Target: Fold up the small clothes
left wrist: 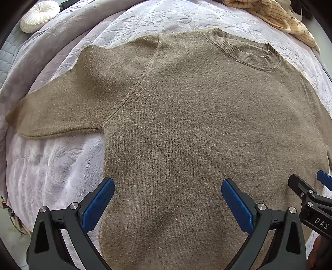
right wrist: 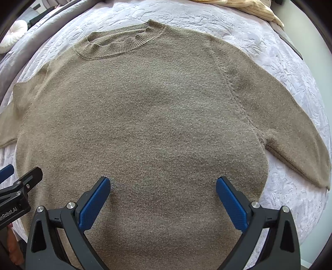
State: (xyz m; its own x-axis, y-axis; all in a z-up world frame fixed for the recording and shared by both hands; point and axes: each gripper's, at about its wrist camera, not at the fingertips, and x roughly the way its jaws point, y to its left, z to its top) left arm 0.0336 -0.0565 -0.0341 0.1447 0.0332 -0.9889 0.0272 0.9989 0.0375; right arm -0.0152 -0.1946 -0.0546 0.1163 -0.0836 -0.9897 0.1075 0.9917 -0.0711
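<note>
A taupe knit sweater (left wrist: 186, 124) lies flat and spread out on a pale lilac bedspread (left wrist: 51, 166), collar (left wrist: 249, 52) at the far side, sleeves out to both sides. It also fills the right wrist view (right wrist: 145, 124). My left gripper (left wrist: 168, 184) is open and empty, hovering over the sweater's lower left body. My right gripper (right wrist: 162, 182) is open and empty over the lower right body. Each gripper shows at the edge of the other's view: the right gripper (left wrist: 311, 197) and the left gripper (right wrist: 18, 182).
A cream striped garment (left wrist: 280, 14) is heaped at the far right of the bed. A round white cushion (left wrist: 39, 14) lies at the far left on a grey quilt. The bedspread (right wrist: 290, 207) shows around the sweater.
</note>
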